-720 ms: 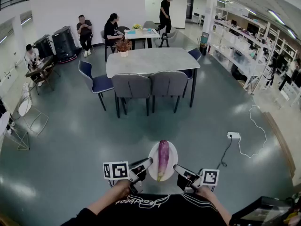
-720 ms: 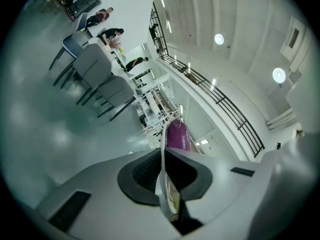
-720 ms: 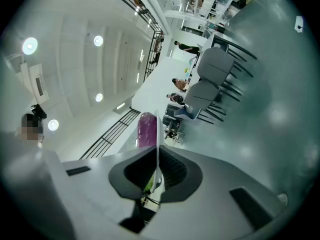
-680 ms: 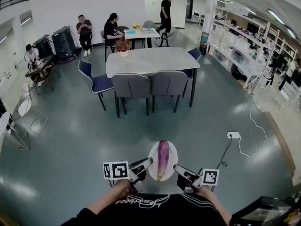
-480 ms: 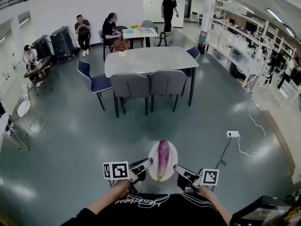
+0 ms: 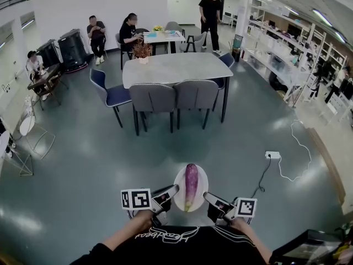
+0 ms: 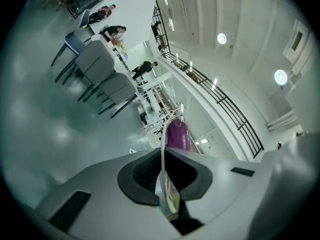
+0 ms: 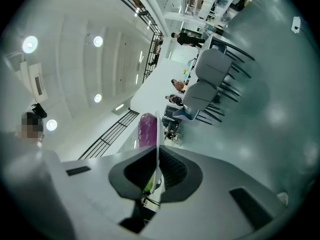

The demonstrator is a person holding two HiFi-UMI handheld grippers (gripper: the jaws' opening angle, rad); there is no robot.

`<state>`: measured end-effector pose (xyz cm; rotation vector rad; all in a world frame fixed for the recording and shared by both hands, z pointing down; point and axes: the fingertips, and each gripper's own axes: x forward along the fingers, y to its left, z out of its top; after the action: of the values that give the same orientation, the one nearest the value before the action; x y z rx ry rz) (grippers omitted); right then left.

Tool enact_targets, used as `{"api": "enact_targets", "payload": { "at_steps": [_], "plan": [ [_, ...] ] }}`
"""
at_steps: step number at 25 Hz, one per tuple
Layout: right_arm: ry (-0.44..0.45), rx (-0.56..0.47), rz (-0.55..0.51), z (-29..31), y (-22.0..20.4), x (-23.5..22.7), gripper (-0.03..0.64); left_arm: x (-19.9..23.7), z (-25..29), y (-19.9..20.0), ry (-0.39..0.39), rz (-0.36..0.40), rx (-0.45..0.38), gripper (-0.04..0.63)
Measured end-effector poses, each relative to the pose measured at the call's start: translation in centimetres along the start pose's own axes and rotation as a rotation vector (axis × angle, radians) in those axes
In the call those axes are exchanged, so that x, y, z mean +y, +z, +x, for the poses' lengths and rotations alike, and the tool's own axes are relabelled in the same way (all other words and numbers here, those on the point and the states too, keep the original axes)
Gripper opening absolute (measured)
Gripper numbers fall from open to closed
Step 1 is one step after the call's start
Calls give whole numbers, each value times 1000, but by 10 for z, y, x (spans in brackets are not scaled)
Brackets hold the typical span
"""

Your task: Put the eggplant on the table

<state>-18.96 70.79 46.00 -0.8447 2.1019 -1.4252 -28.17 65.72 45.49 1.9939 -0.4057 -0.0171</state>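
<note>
Looking down from the head view, the eggplant lies lengthwise on a small white plate. Its purple end points away from the person and its paler end points toward their body. The plate is up in the air over the grey floor, low in the frame and close to the person's chest.

Both sides of the plate are pinched. The left hand-held gripper is clenched on the plate's left rim. In its own view the rim runs edge-on straight between the two dark pads, with the purple eggplant poking up just past them. The right hand-held gripper does the same on the right rim, clamped down on the thin white edge with the eggplant sitting just beyond. Neither gripper touches the eggplant itself; only the plate is gripped.

There's a yellowish-green bit right by the jaws in both gripper views. It's probably the eggplant's stem end, but it's too squashed by the wide-angle lens for me to be sure.

The worktop is well apart from the plate, straight ahead across open floor. It's a long grey one with grey chairs tucked in on the near side and blue ones at the ends. A small potted plant sits at its far left corner. Off to the right, a white power strip lies on the floor with its cable trailing away.
</note>
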Motion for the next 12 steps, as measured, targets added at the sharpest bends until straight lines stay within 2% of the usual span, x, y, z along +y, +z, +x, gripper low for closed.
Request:
{"api": "enact_targets", "payload": {
  "at_steps": [12],
  "plan": [
    [3,-26,-7,6,2,5,18,-1,-4,5,-19,-14,-17,29]
  ]
}}
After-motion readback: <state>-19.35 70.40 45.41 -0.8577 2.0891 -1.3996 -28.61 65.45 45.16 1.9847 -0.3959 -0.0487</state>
